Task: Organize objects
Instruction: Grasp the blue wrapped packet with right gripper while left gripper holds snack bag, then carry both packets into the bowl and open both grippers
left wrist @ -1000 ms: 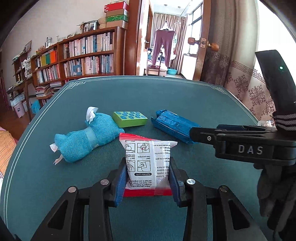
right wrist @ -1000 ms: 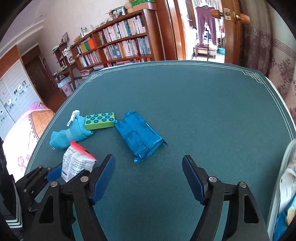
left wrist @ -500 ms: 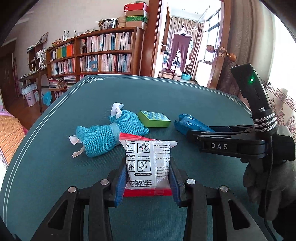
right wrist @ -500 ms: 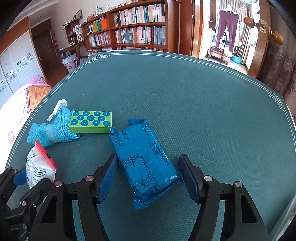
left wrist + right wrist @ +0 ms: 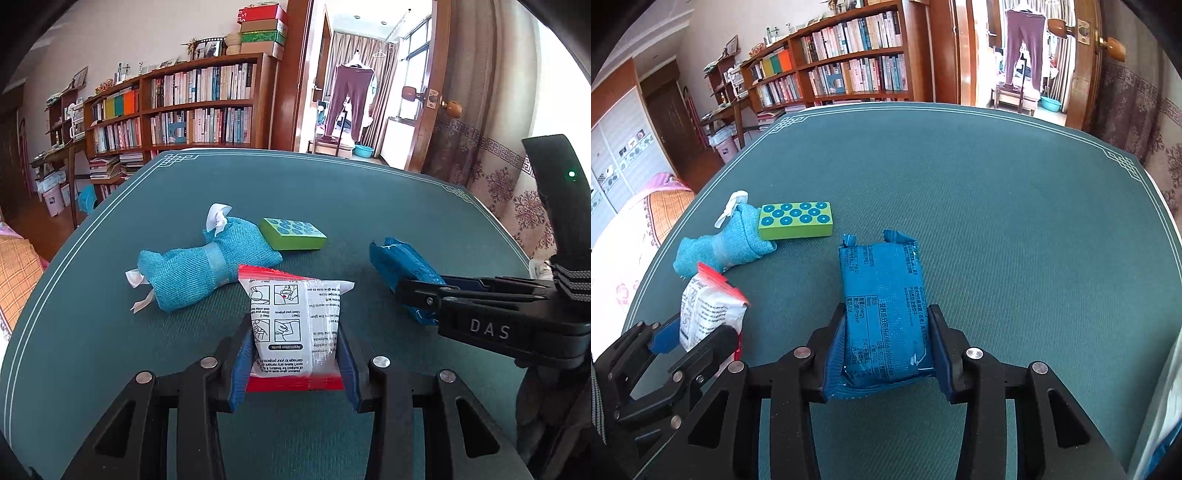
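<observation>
Left gripper (image 5: 293,354) is clamped on the white-and-red sachet (image 5: 295,325). Right gripper (image 5: 886,347) is clamped on the blue foil packet (image 5: 884,306) above the green table (image 5: 1015,221).

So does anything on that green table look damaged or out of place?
Nothing looks spilled or broken. The one oddity is the blue foil snack packet between the right gripper pads: its far end has a ragged, crumpled seal. The white sachet with red edges in the left gripper shows its printing upside down.
</observation>
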The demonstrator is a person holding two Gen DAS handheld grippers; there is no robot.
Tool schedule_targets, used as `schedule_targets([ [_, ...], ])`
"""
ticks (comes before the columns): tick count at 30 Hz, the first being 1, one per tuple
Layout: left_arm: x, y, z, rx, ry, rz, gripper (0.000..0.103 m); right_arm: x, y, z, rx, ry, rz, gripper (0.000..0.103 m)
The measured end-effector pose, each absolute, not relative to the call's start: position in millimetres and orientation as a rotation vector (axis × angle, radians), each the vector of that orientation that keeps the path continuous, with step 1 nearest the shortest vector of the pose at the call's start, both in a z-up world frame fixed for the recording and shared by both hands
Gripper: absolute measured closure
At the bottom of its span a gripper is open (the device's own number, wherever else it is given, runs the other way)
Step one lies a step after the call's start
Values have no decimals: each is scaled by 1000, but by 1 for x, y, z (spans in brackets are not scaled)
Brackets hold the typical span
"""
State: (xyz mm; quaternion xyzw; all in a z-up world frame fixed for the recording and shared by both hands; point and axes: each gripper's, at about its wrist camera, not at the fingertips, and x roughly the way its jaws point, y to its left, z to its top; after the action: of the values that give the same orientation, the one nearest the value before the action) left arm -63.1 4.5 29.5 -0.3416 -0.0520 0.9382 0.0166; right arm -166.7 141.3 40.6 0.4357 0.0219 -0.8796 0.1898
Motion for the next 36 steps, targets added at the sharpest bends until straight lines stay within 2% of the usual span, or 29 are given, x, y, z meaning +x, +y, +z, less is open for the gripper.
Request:
schedule_targets([
  [5,-61,9,31,-1047,-138,2915,60,-138,162,57,1198,38,-2502,61],
  [15,-54,26,42,-1042,-88,2864,60,-91,240,86,1169,-137,-2619,61],
  [36,-40,89,70,-969,40,2797,60,-34,413,101,1141,-405,-2962,61],
])
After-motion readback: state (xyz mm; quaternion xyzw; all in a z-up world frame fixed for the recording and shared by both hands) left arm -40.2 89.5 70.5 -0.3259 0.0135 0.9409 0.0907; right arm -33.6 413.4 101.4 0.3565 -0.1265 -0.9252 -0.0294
